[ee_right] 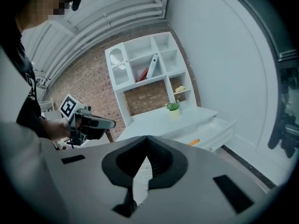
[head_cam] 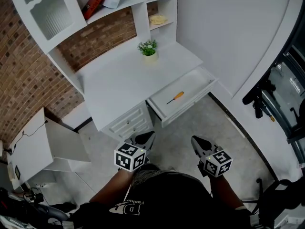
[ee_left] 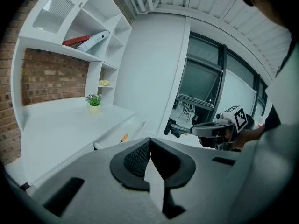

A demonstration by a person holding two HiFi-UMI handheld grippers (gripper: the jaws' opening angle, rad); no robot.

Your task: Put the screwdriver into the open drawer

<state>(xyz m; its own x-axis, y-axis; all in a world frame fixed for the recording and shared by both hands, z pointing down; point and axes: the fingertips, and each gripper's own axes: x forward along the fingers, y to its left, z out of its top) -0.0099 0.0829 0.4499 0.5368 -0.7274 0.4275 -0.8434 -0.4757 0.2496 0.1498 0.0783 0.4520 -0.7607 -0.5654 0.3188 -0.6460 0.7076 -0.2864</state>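
The left gripper (head_cam: 148,137) hangs short of the open drawer (head_cam: 196,84), off its left end and well apart from it. Its jaws are pressed together with nothing between them, as the left gripper view (ee_left: 149,142) shows.

The screwdriver (head_cam: 175,98) already lies inside the drawer, flat on its floor, left of the middle, with bare floor around it. Its long axis runs along the drawer's length, about parallel to the drawer front. The orange handle points toward the drawer's right end and the dark shaft toward its left end.

It looks small, light and stiff, with a thin metal shaft that would likely slip or roll under the pads. If it needs moving, the thicker handle is the better place to pinch, across its width and from above.

The right gripper (head_cam: 196,141) is held short of the drawer front, also well apart. Its jaws meet at the tips on nothing. By this layout the task looks done.
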